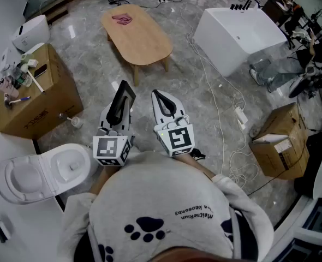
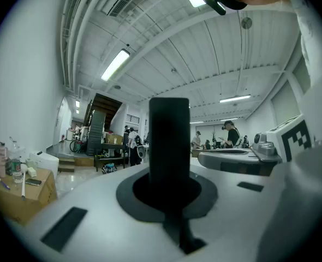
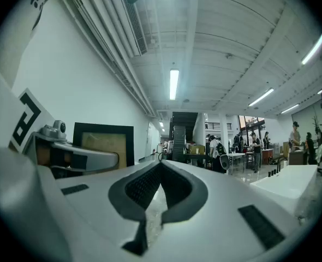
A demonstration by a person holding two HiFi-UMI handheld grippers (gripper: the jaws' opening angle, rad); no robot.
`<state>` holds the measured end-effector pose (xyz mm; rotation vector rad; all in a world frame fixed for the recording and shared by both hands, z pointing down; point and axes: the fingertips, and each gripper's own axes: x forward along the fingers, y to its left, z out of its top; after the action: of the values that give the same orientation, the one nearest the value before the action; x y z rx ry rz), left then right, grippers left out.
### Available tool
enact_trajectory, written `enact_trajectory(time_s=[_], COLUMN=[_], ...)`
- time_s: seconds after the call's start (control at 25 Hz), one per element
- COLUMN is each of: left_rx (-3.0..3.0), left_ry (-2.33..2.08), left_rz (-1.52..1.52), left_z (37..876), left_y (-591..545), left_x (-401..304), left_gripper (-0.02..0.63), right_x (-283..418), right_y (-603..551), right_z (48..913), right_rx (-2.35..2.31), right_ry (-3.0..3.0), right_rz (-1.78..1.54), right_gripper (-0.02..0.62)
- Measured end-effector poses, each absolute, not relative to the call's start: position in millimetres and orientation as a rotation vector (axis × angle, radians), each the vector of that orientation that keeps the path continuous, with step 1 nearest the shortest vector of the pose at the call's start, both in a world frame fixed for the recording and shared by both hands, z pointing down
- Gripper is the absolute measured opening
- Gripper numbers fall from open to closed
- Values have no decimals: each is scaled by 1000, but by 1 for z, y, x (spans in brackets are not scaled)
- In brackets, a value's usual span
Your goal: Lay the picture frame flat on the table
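A black picture frame (image 3: 103, 143) with a tan picture stands upright against the white wall, far off at the left of the right gripper view. I cannot make it out for sure in the head view. Both grippers are held close to the person's chest, pointing forward over the grey marble floor. My left gripper (image 1: 125, 84) (image 2: 169, 109) is shut, its jaws pressed into one dark bar with nothing between them. My right gripper (image 1: 159, 95) (image 3: 161, 164) is also shut, its curved fingertips meeting and holding nothing. The oval wooden table (image 1: 142, 37) stands a few steps ahead.
A pink cloth (image 1: 122, 19) lies on the table's far end. A cardboard box (image 1: 35, 94) with small items stands at the left, with a white toilet (image 1: 38, 173) near it. A white bathtub (image 1: 237, 34) is at the right, with cables (image 1: 226, 113) and another box (image 1: 278, 141).
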<state>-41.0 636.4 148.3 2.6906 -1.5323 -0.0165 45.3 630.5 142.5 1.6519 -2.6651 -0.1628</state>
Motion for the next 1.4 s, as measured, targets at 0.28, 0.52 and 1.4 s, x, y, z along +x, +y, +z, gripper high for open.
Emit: enact_trajectory(time_s=[0.28, 0.52, 1.4], left_rx=[2690, 2668, 2707], left_ry=[-1535, -1531, -1353], left_rz=[-24, -12, 14], left_z=[148, 155, 176], left_y=[630, 616, 423], left_x=[-35, -37, -82], left_gripper=[18, 18, 18], right_x=[56, 56, 9], right_y=[625, 612, 434], right_z=[143, 154, 165], right_rx=[1673, 1653, 1711], right_ry=[-2664, -2663, -2603], right_rz=[-166, -125, -118], right_gripper=[11, 11, 11])
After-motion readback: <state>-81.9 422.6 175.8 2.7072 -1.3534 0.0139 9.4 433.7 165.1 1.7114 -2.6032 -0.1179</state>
